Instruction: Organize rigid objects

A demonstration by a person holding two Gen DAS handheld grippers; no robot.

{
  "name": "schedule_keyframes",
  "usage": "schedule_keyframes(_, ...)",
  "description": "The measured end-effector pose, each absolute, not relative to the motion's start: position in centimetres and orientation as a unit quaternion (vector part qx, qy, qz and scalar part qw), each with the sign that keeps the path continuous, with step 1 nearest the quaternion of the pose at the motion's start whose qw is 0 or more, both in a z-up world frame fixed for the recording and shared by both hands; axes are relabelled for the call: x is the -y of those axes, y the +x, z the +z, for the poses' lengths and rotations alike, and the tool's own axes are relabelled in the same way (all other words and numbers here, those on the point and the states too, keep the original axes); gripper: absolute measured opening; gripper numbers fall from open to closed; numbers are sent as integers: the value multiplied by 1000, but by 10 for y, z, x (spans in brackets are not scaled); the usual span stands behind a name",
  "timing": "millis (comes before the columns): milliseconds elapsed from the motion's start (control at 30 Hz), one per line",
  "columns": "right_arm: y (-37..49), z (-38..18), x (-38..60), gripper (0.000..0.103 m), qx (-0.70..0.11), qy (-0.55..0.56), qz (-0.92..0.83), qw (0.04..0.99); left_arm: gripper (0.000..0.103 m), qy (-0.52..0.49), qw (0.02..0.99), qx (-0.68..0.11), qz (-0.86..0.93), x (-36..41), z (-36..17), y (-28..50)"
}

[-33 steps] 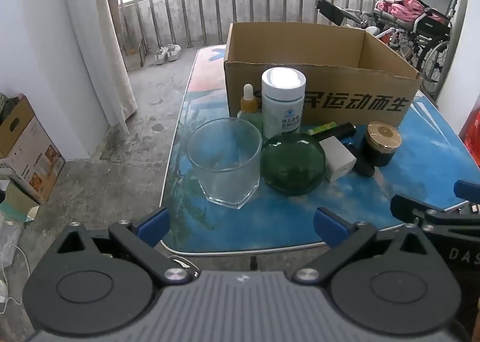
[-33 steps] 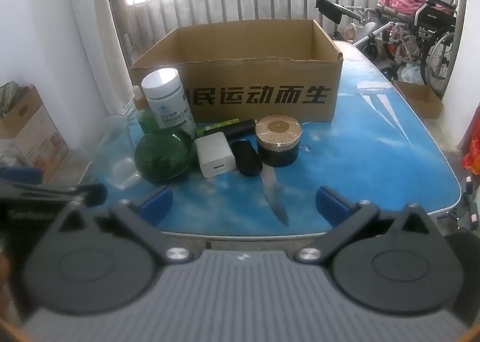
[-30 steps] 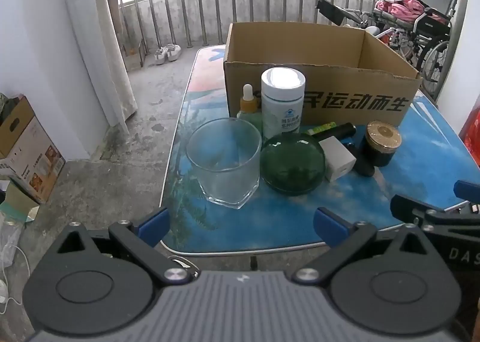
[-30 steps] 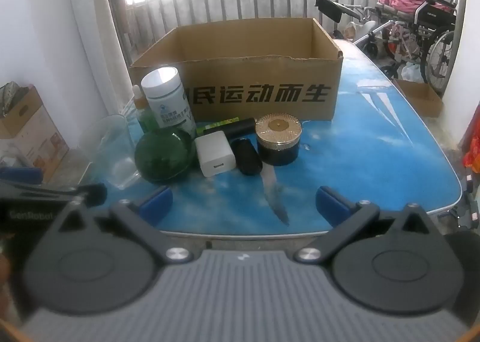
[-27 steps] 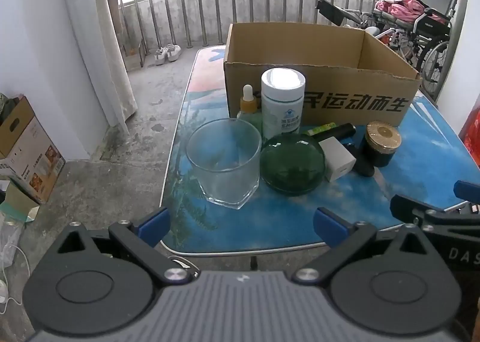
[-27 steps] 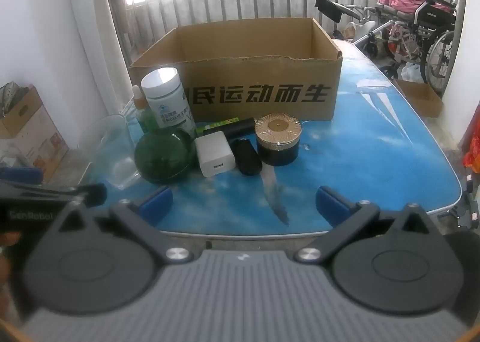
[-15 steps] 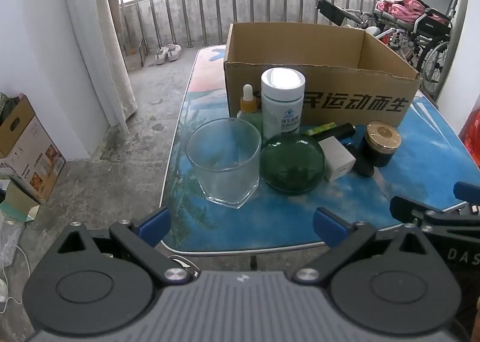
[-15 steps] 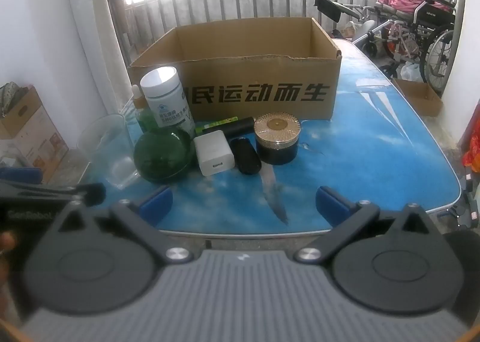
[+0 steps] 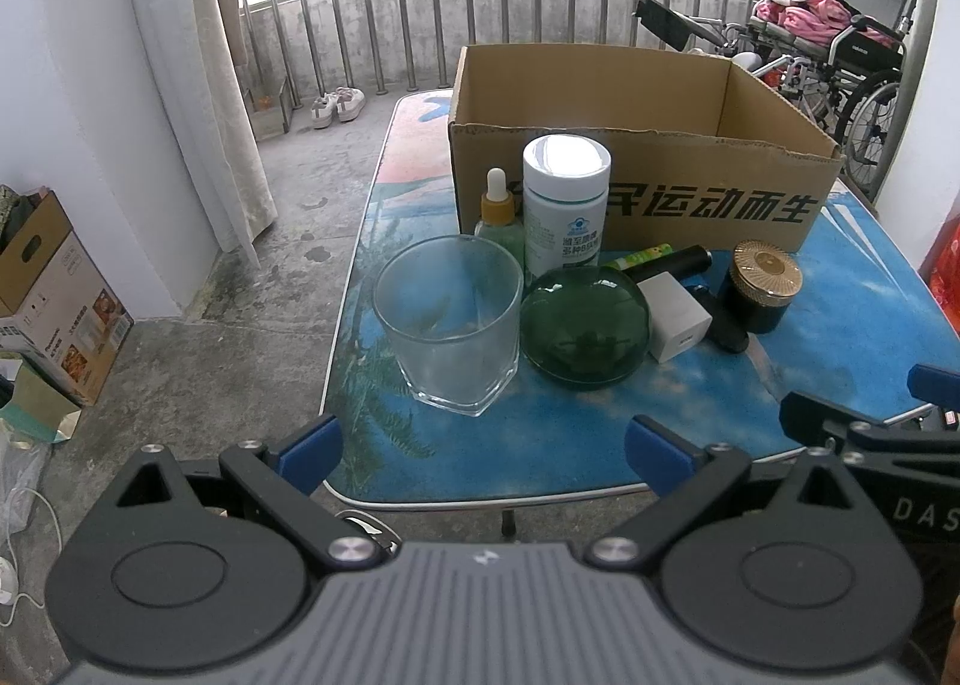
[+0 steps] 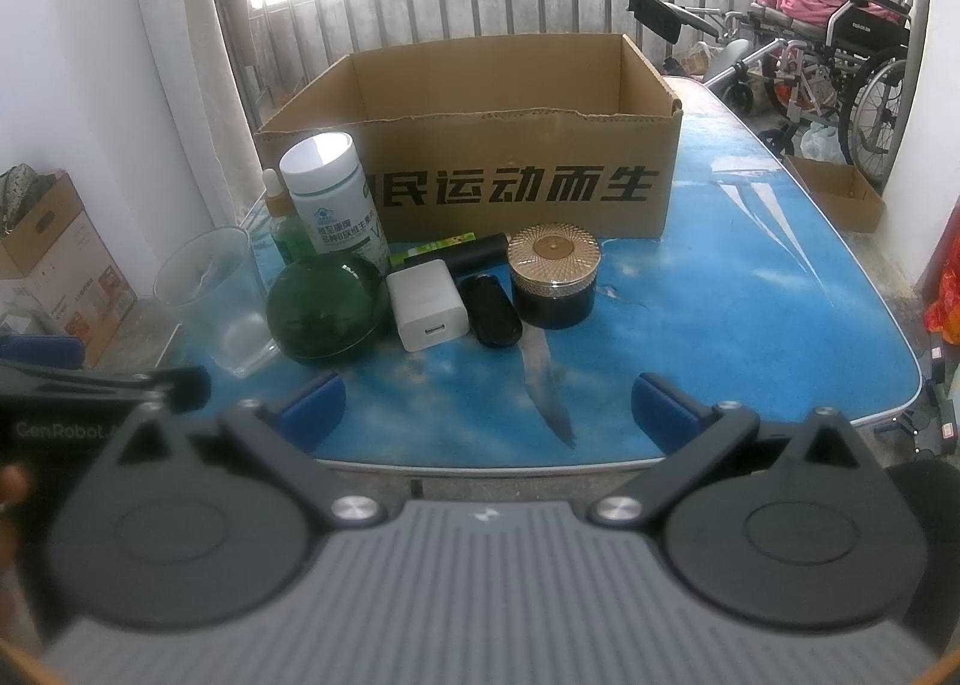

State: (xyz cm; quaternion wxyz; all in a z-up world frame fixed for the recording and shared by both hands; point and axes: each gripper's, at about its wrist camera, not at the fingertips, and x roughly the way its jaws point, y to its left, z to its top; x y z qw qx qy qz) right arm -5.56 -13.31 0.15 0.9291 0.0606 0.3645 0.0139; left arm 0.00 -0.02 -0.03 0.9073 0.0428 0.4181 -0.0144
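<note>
While nothing is gripped, the objects sit clustered on the blue table (image 10: 750,289) against the front of the open carton (image 10: 480,144). From the white bottle (image 10: 327,193), the dropper bottle (image 9: 498,217) stands at nine o'clock, the glass (image 9: 447,319) at seven, the green dome (image 10: 327,310) at six, the charger (image 10: 426,304), black case (image 10: 492,310) and gold-lidded jar (image 10: 555,277) toward four. Left gripper (image 9: 480,445) and right gripper (image 10: 486,403) both hover at the near edge, jaws spread wide, empty.
</note>
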Motion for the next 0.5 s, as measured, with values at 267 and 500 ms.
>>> schedule_keyframes(267,-55,1,133,102,-365,61,14,929,100,43,907,-418,-14,0,0,0)
schedule_keyframes(500,-55,0,133,102,-365,61,13,929,100,43,907,-419,-14,0,-1,0)
